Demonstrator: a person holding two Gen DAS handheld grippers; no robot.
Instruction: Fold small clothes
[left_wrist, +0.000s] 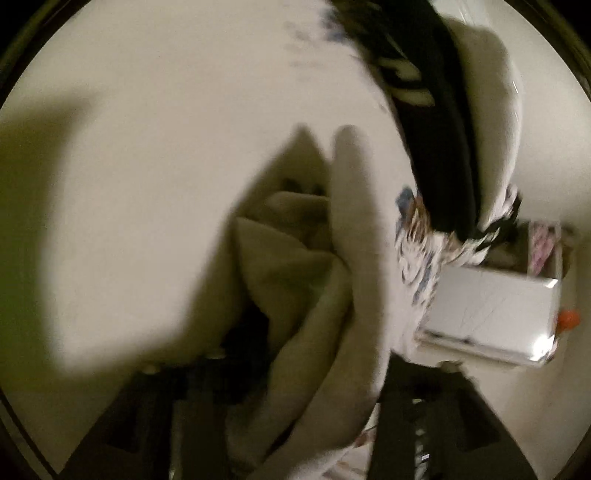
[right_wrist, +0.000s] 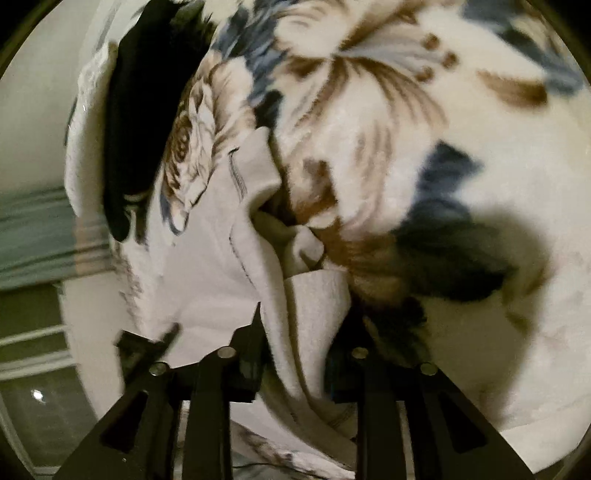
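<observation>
Left wrist: looks steeply down, close over pale garment (left_wrist: 317, 280).
Right wrist: angled down, very close.
Shared: that garment (right_wrist: 236, 266), floral blanket (right_wrist: 388, 122), black cloth (left_wrist: 436, 122).

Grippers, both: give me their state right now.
Left gripper: pale cloth between its jaws; grip unclear.
Right gripper: shut on white garment.

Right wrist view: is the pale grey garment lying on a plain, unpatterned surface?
No, the grey garment lies on a white blanket printed with brown and blue flowers.
</observation>
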